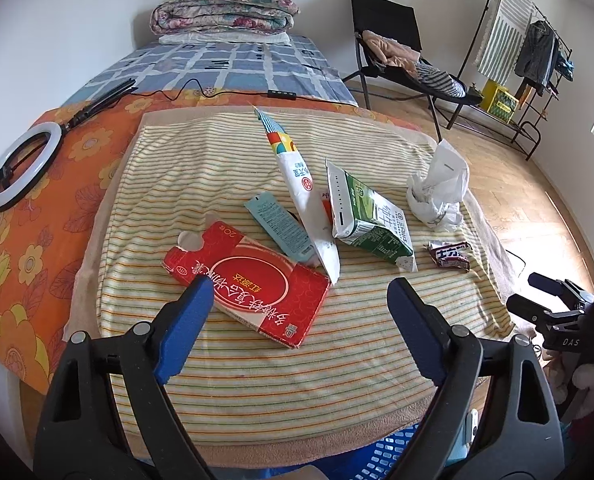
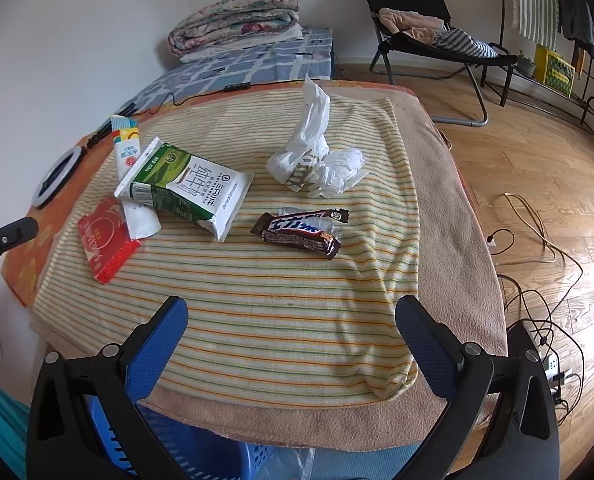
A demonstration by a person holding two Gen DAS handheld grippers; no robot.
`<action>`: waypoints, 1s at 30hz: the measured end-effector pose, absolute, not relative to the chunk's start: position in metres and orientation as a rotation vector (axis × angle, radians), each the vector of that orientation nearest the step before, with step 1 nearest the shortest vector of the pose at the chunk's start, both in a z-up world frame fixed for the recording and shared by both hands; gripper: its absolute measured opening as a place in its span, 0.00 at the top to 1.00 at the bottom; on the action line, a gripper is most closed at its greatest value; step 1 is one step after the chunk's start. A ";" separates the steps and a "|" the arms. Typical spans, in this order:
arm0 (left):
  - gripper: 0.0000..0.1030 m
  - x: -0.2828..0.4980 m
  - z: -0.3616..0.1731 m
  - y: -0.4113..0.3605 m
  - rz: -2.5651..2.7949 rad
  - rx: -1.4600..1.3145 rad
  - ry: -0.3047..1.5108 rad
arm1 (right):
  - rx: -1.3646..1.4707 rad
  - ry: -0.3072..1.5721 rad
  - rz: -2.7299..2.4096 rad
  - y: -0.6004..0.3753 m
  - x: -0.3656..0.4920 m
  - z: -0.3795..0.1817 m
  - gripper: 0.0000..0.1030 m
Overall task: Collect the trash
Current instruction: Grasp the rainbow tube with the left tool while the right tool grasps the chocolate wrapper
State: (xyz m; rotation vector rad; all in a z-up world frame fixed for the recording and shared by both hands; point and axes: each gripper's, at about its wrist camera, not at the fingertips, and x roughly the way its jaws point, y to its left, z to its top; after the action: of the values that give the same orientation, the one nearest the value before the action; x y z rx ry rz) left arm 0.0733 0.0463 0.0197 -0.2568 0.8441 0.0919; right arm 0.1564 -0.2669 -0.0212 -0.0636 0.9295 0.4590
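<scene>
Nearest the cameras, a blue slotted basket (image 2: pixel 253 460) sits below the front edge of the surface.

Left hand-held gripper (image 1: pixel 299 296): jaws wide, nothing between them. Its left fingertip overlaps the near end of the red flat box (image 1: pixel 253 280) in the left wrist view; contact cannot be confirmed.

Right hand-held gripper (image 2: pixel 291 316): jaws wide, empty, above bare striped towel (image 2: pixel 277 300).

On the towel beyond the right gripper:
- chocolate bar wrapper (image 2: pixel 301 232), lying flat;
- green milk carton (image 2: pixel 189 192), on its side, resting on a white pouch (image 1: pixel 301 184);
- teal packet (image 1: pixel 279 224), beside the pouch;
- crumpled white plastic bag (image 2: pixel 317 156), farthest.

At the left, a ring light (image 1: pixel 21 164) lies on the orange floral cloth (image 1: pixel 37 240).
</scene>
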 end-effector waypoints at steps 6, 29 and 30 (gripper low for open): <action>0.24 0.118 0.019 0.054 0.118 -0.300 0.830 | -0.105 0.939 0.480 -0.252 0.189 -0.028 0.00; 0.72 0.229 -0.036 0.092 0.081 -0.572 0.908 | -0.203 0.998 0.512 -0.214 0.235 -0.076 0.06; 0.75 0.229 -0.037 0.093 0.079 -0.581 0.910 | -0.214 1.002 0.515 -0.212 0.235 -0.078 0.10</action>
State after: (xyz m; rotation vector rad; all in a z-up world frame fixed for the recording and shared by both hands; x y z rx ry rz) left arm 0.2292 0.0925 -0.0368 -0.5810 0.9097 0.0790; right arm 0.2352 -0.2118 -0.0777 -0.2143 1.0024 0.5151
